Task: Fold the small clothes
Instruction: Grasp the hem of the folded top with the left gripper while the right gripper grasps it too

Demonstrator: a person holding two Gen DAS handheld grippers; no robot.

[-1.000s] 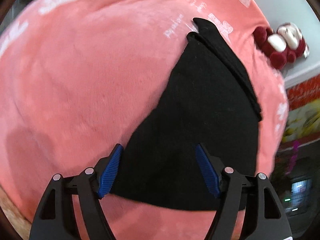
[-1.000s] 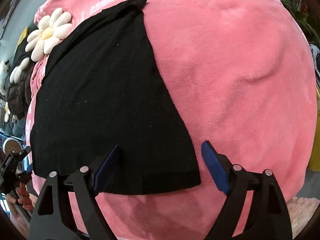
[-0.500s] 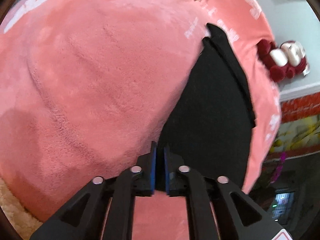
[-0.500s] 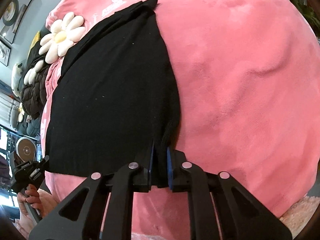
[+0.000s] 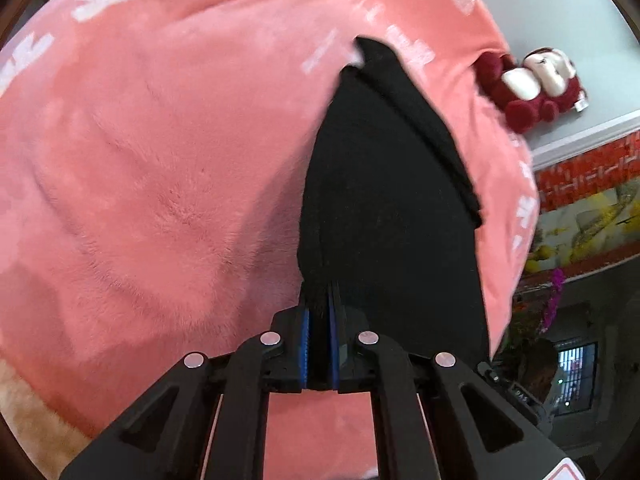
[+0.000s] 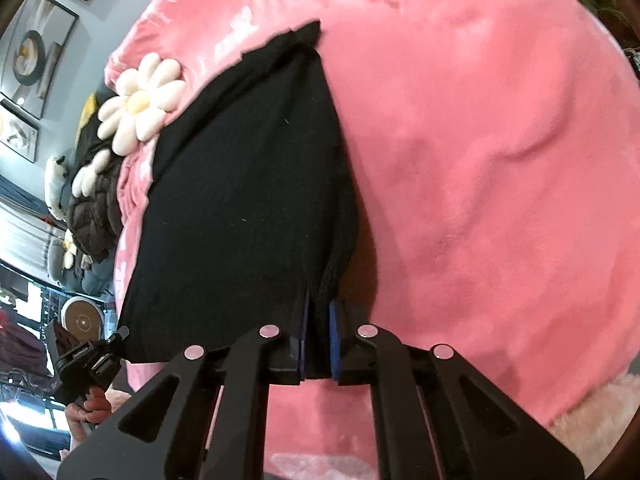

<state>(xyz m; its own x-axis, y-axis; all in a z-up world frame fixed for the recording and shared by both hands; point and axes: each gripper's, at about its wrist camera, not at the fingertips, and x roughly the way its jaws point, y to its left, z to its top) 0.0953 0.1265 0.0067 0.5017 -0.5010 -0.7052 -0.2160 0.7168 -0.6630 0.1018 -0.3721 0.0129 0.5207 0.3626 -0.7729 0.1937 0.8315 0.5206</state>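
Note:
A small black garment (image 5: 392,200) lies spread on a pink plush blanket (image 5: 160,160). My left gripper (image 5: 318,296) pinches the garment's near left corner, and its jaws are closing with the cloth bunched between the blue pads. In the right wrist view the same black garment (image 6: 240,200) spreads left over the pink blanket (image 6: 480,120). My right gripper (image 6: 318,308) is closing on the near right corner, with the cloth gathered between its pads. Both corners are lifted a little off the blanket. The left gripper (image 6: 116,334) also shows at that view's lower left, held by a hand (image 6: 86,412).
A white daisy cushion (image 6: 138,104) rests on the blanket beyond the garment, with a dark brown cushion (image 6: 92,208) left of it. A red and white plush toy (image 5: 536,88) sits past the blanket's right edge. A beige fluffy rug (image 6: 592,400) lies below the blanket.
Both grippers went from wide open over the garment's near corners to shut on them. Both have since risen, pulling the corners up and bunching the cloth's near edge.

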